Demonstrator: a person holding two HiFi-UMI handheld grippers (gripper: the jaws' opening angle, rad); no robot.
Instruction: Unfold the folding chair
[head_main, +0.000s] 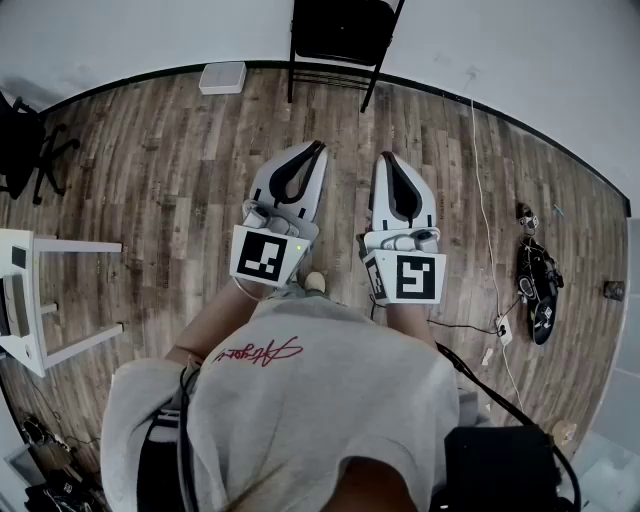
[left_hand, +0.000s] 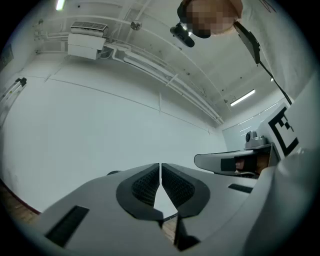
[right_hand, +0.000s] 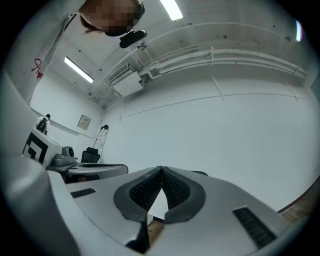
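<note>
A black folding chair (head_main: 340, 40) leans against the white wall at the top of the head view, its legs on the wood floor. Both grippers hang side by side in front of me, well short of it. My left gripper (head_main: 318, 147) has its jaws shut with nothing between them, and my right gripper (head_main: 386, 158) is shut and empty too. In the left gripper view the left gripper's (left_hand: 160, 165) ribbed pads meet at the tips against a bare white wall. The right gripper view shows the right gripper (right_hand: 160, 169) closed the same way, tilted slightly upward.
A white table (head_main: 30, 310) stands at the left, a black office chair (head_main: 25, 150) at the far left. A small white box (head_main: 222, 77) sits by the wall. Cables and a black device (head_main: 538, 290) lie on the floor at the right.
</note>
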